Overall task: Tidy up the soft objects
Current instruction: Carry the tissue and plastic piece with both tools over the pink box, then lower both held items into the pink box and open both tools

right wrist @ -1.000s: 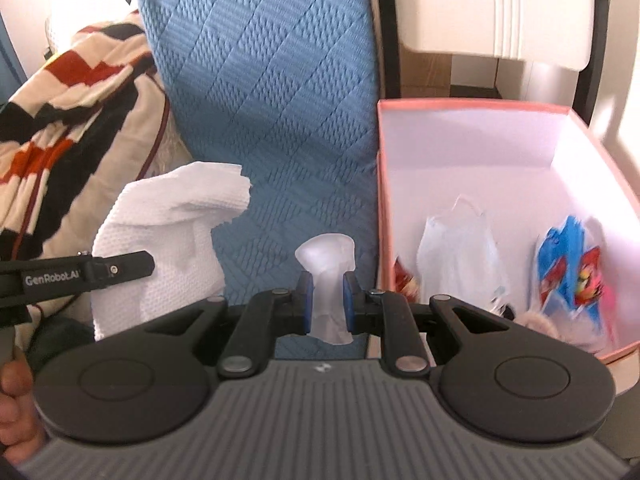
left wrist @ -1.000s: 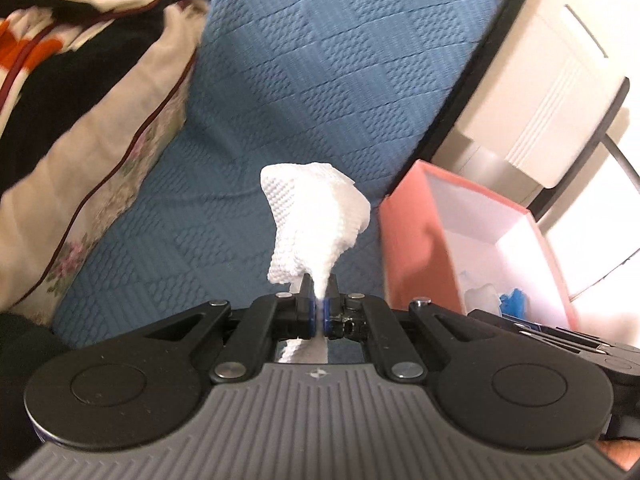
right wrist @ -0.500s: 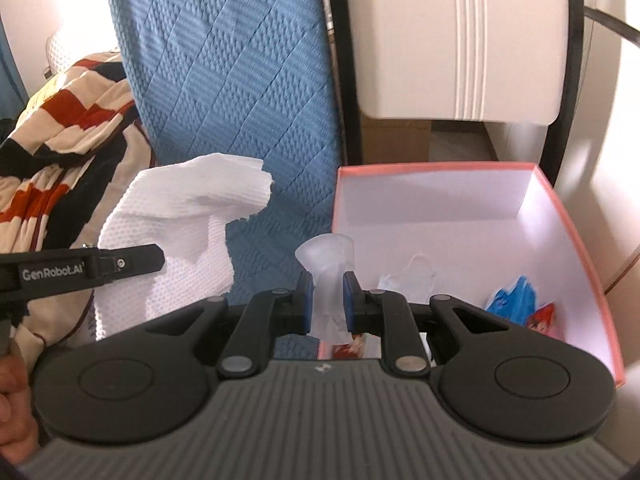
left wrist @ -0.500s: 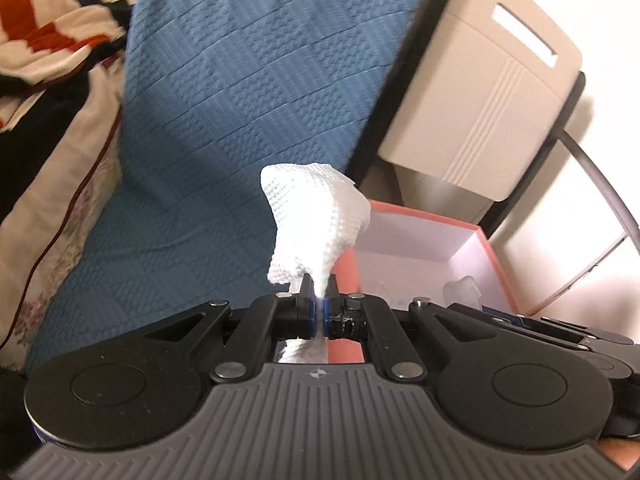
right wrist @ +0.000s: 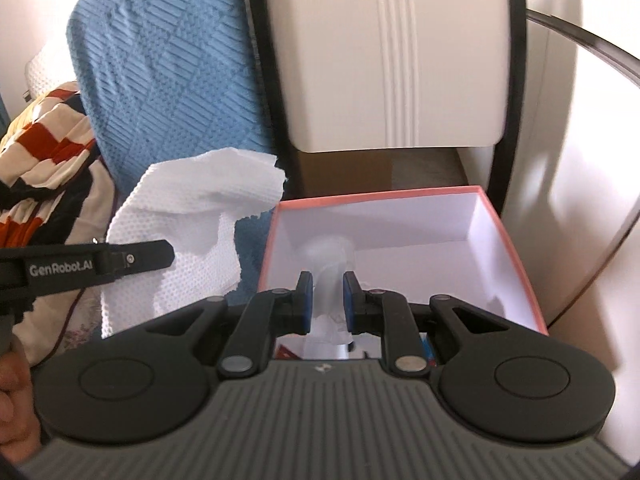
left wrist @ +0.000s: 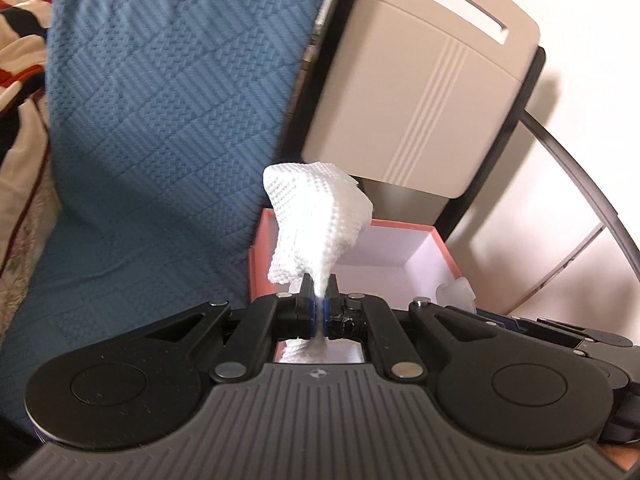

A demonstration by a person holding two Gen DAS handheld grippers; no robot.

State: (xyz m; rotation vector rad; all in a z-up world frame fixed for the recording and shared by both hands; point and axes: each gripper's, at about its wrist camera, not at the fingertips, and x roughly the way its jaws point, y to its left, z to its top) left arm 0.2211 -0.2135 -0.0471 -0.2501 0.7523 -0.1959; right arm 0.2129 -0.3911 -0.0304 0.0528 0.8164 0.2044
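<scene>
Over the near rim of pink box (right wrist: 505,236), right gripper (right wrist: 324,294) nearly closed, blue pads pinching a translucent crinkled plastic bag (right wrist: 326,280); bag hangs above the box's white interior. Far half of box floor bare and open; near part hidden behind the gripper body. Pink rim thin, walls straight and upright, inside smooth white card. Box boxed in by blue quilted cover (right wrist: 172,80) on the left and a beige ribbed plastic panel (right wrist: 384,60) with black frame behind; free room mainly above. At the box's left front corner in the left wrist view, left gripper (left wrist: 319,300) clamped fully shut on a white paper towel (left wrist: 316,220), embossed dotted texture, bunched to a narrow neck at the pads and flaring above. Towel just left of the box edge in the right wrist view. Striped fabric (right wrist: 44,152) far left.
</scene>
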